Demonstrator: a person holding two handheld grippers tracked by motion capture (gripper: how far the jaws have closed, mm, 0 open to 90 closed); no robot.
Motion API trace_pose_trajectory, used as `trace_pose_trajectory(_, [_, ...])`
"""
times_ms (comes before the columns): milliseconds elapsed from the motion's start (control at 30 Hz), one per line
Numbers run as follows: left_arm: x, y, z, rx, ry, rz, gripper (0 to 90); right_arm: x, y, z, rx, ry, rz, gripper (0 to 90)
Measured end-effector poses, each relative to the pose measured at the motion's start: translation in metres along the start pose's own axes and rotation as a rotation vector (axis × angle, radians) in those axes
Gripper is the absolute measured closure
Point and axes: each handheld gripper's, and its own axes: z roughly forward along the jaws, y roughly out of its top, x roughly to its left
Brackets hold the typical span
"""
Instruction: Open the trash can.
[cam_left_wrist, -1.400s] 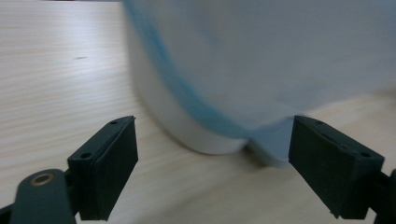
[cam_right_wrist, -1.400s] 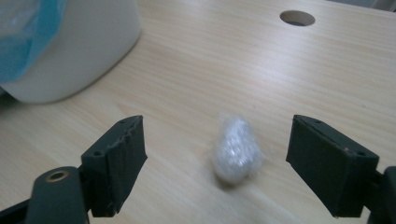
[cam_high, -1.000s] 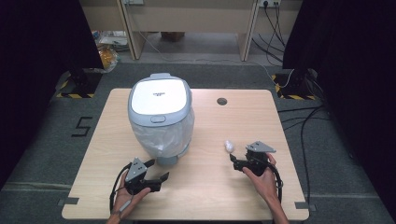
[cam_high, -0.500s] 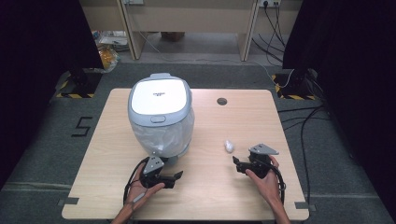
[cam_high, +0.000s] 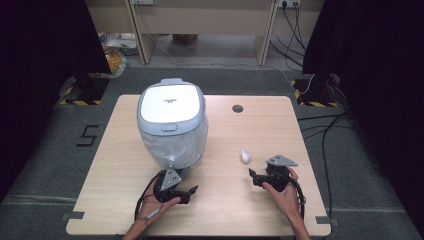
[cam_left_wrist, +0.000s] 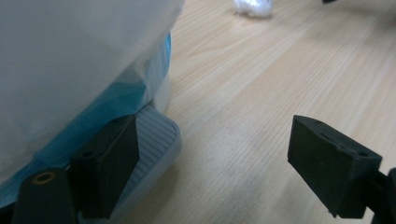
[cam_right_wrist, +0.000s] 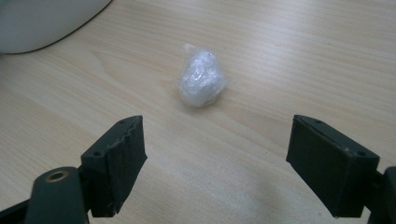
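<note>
Two hand-held grippers rest low over the near half of the wooden table (cam_high: 125, 150), each gripped from behind by a hand whose forearm enters at six o'clock in the high view. Left gripper (cam_high: 189, 192): it lies at about seven o'clock on the table, its body just below the foot of the pedal bin (cam_high: 172, 125), and points toward three o'clock, nearly level with the tabletop. Its jaws have just been opening and now stand spread with bare wood between them; in the left gripper view one jaw sits just beside the ribbed grey pedal (cam_left_wrist: 156, 140) at the bin's base — whether it touches cannot be told. Blue film and a white liner bag (cam_left_wrist: 70, 56) hang down the bin's wall above the pedal. Right gripper (cam_high: 254, 177): at about five o'clock on the table, the hand cupping it from below, its nose aimed toward ten o'clock. Its jaws are spread wide and pinch nothing. Crumpled plastic wad (cam_right_wrist: 201, 78): it lies on the bare wood just ahead of the right gripper's open jaws, apart from both, and well to the right of the bin.
</note>
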Motion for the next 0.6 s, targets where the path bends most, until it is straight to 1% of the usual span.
trace_pose_trajectory(133, [0.0021,0.0002,0.0006,0.006,-0.018,-0.011,16.0,-0.0006,-0.0009,0.0013,0.001,0.001,-0.006,19.3])
trace_pose_trajectory(333, [0.0021,0.0005,0.0019,0.028,-0.023,-0.003,16.6,-0.0008,-0.0009,0.0008,0.001,0.002,-0.003,19.4])
trace_pose_trajectory(433, [0.0032,0.0007,0.0034,0.047,-0.034,-0.015,16.7,-0.0010,-0.0006,-0.0001,-0.001,0.005,0.003,19.5])
trace_pose_trajectory(500, [0.0045,0.0012,0.0051,0.071,-0.047,-0.023,17.0,-0.0016,-0.0007,0.0000,0.002,0.003,0.003,19.5])
trace_pose_trajectory(567, [0.0066,0.0012,0.0061,0.085,-0.067,-0.038,17.1,-0.0023,-0.0007,0.0001,0.001,0.003,0.007,19.5])
trace_pose_trajectory(600, [0.0083,0.0011,0.0062,0.086,-0.078,-0.053,17.3,-0.0028,-0.0007,0.0000,0.001,0.002,0.006,19.5])
